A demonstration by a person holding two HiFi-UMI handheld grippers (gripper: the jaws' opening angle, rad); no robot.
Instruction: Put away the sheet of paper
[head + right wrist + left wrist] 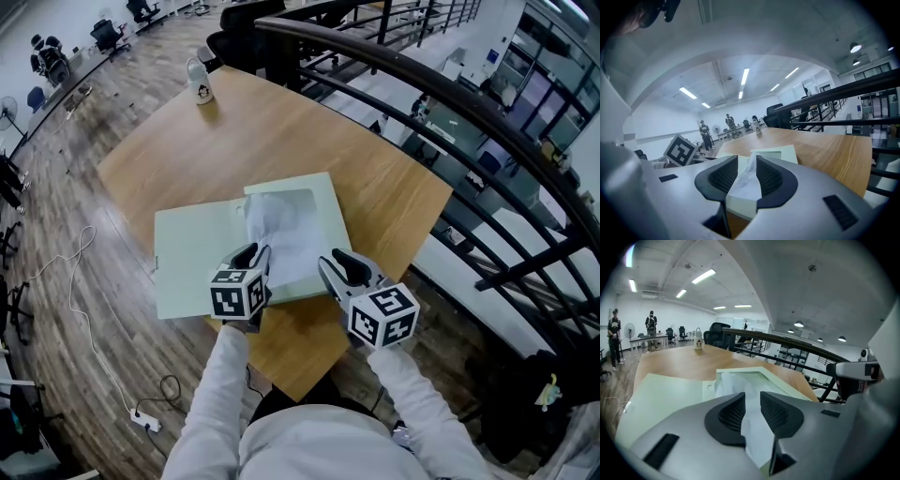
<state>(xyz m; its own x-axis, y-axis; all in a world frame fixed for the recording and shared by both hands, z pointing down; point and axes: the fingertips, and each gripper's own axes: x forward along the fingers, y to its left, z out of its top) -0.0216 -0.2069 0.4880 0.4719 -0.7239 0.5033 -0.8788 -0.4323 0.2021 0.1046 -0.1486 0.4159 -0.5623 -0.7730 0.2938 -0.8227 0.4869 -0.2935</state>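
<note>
1. The sheet of paper (286, 234) lies rumpled on the right leaf of an open pale green folder (187, 267). The folder sits toward the near corner of the desk (281, 131), and its left leaf appears to reach out over the desk's near left edge.
2. The left gripper (753, 404) is clenched on the sheet's near left part, with white paper running up between its pads.
3. The right gripper (746, 171) pinches the near right part, and the paper tents up between its pads. The folder's near edge is just beneath, and I cannot tell if that leaf is caught too.
4. To my eye the step is lifting the sheet by its near edge to settle it in the folder. Both grippers should rise level and together, drawing the paper gently taut so the rumples ease without tearing.
5. It should be laid square inside the right leaf before release, leaving the left leaf free to close over it.
6. The bottle (199, 82) at the far corner is well apart.
</note>
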